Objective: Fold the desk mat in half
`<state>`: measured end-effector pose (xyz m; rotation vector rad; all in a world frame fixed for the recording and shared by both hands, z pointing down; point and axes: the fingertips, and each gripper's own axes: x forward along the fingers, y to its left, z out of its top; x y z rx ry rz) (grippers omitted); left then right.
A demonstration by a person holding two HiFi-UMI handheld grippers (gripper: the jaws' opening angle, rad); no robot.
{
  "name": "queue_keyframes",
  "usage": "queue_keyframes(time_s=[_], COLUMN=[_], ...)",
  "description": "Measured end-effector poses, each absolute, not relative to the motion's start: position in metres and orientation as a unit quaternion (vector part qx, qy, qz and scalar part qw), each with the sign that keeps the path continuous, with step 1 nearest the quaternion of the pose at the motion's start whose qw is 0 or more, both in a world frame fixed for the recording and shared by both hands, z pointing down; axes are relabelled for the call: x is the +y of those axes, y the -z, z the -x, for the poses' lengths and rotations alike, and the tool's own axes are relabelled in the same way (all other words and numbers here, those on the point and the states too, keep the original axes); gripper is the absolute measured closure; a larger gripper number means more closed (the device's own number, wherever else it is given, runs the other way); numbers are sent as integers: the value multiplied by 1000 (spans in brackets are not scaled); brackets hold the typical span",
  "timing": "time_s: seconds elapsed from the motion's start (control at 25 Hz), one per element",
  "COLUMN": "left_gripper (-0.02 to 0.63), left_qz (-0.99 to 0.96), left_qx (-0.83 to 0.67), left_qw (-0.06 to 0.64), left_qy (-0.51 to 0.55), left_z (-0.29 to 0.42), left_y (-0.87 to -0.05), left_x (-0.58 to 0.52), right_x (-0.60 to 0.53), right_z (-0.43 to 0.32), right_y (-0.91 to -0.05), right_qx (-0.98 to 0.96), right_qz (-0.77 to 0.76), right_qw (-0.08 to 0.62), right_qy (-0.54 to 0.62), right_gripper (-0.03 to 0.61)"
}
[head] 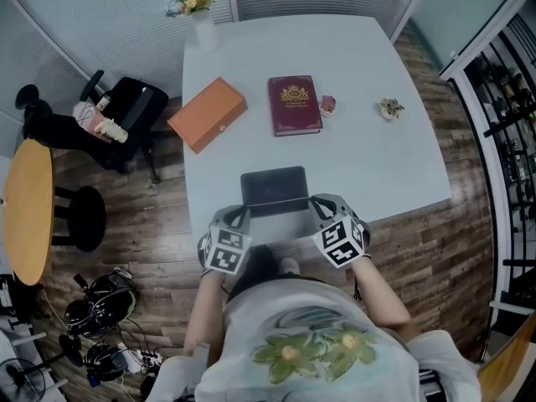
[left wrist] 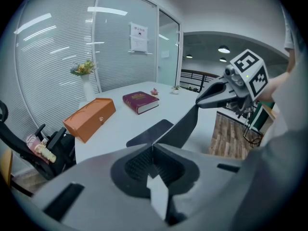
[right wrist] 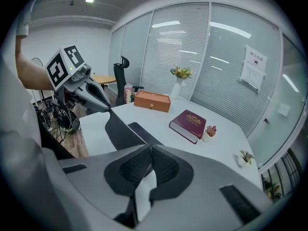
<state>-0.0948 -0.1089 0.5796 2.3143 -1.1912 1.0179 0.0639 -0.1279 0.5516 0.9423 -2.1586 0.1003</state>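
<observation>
A person (head: 306,342) leans over a white counter (head: 368,141) with a two-jaw gripper in each hand, seen from the head view above. The dark desk mat (head: 274,187) lies at the counter's near edge, in front of the person.

The left gripper (head: 241,215) has its jaws closed on the mat's near left corner, and the right gripper (head: 317,204) has its jaws closed on the near right corner. In each gripper's own view the ribbed pads meet with only the thin sheet pinched between them. Both grippers point down at a slant toward the counter, their marker cubes facing up.

The mat's near edge is raised off the counter. Its far part lies flat on the white top, and from there the sheet slopes up to the two grippers. The mat is not folded over. The left gripper view shows the right gripper holding its corner high, and the right gripper view shows the same of the left.

Farther back on the counter and well apart from the mat are an orange box (head: 208,113) and a maroon book (head: 294,105) with a small potted plant (head: 327,104) just beside it. A vase of flowers (head: 203,23) stands at the far left corner. A black office chair (head: 126,115) stands on the wood floor beside the counter.
</observation>
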Motion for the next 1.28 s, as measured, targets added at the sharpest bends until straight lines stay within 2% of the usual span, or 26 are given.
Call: queue_keyframes(time_s=[1.28], left_gripper=[603], left_qz=[-828], left_qx=[-419], left_qw=[148], left_qy=[-343], left_z=[95], left_y=[-561], left_x=[-178], right_x=[-182], right_z=[-67], right_y=[-538], right_qx=[-836], right_qz=[-405], right_qw=[368], right_qy=[-46], right_gripper=[555])
